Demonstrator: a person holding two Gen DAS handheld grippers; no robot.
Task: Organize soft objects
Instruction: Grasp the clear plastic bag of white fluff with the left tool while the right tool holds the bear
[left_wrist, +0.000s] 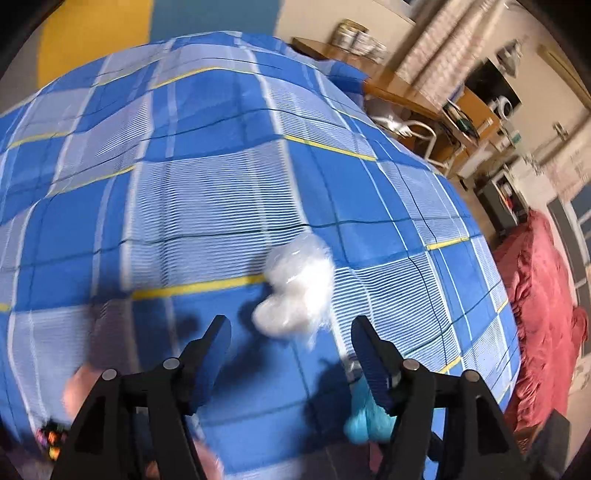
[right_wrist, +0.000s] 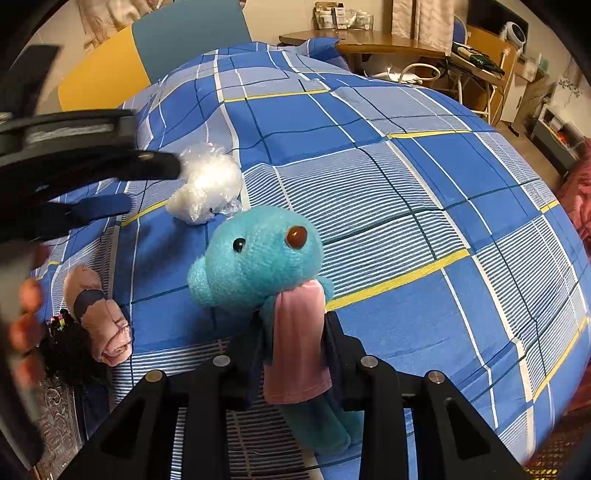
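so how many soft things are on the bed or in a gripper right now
3: the teal plush toy clamped in the right gripper; the white stuffing in clear plastic ahead of the open left gripper; the pink rolled cloth at the bed's left edge. More may be hidden.

Place: a home bedroom, lived in.
Bed: a blue plaid duvet cover (right_wrist: 369, 177) spreads over a bed, with a yellow and teal headboard (right_wrist: 147, 51) behind it.
Furniture: a wooden desk (right_wrist: 391, 46) cluttered with containers stands beside it.
Other bedding: a red ruffled quilt (left_wrist: 539, 295), possibly on a second bed.
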